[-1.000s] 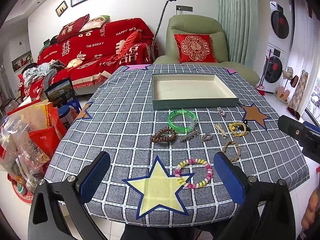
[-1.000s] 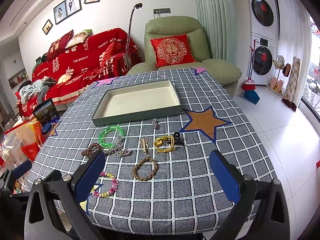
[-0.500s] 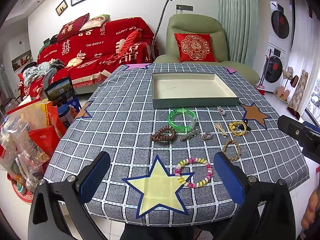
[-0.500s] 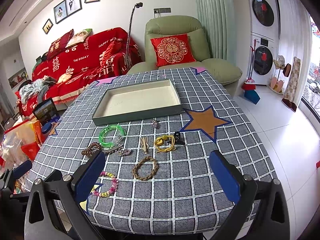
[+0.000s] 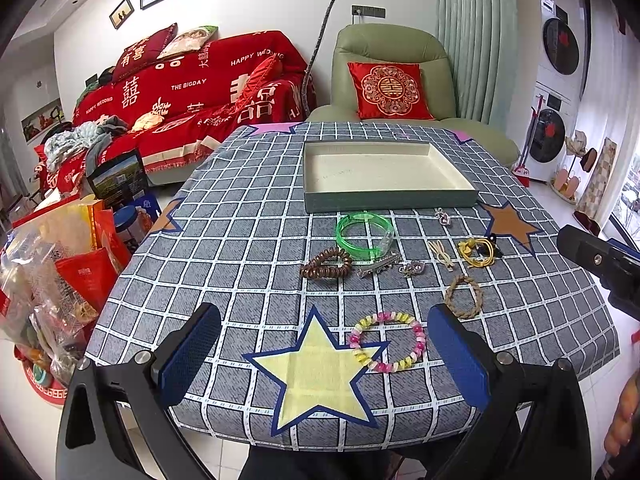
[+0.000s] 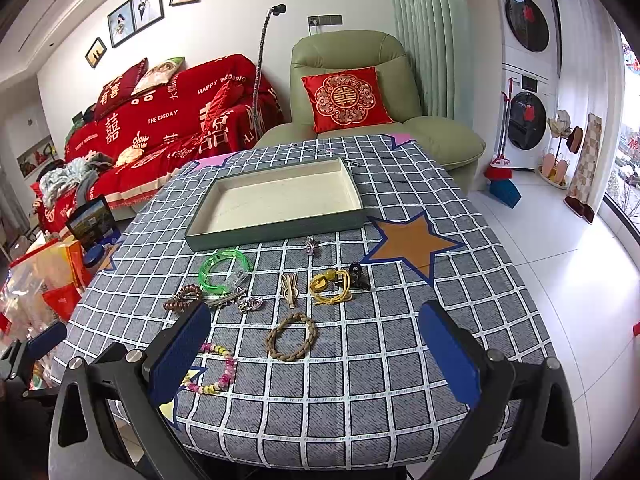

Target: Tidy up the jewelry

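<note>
A shallow green tray [image 5: 390, 203] with a cream inside stands at the far middle of the checked table; it also shows in the right wrist view [image 6: 276, 227]. In front of it lie a green bangle [image 5: 364, 235], a brown coil bracelet [image 5: 326, 266], a silver clip [image 5: 378, 260], a yellow cord tie [image 5: 476, 249], a braided tan ring [image 5: 464, 296] and a pastel bead bracelet [image 5: 386, 340]. My left gripper [image 5: 324, 354] is open and empty above the near edge. My right gripper [image 6: 314, 354] is open and empty, near the braided ring [image 6: 291, 336].
The grey checked tablecloth [image 5: 240, 240] has star patches. Bags of goods [image 5: 52, 280] stand on the floor at the left. A red sofa [image 5: 192, 92] and a green armchair [image 5: 396, 80] stand behind the table. Washing machines [image 6: 524, 80] stand at the right.
</note>
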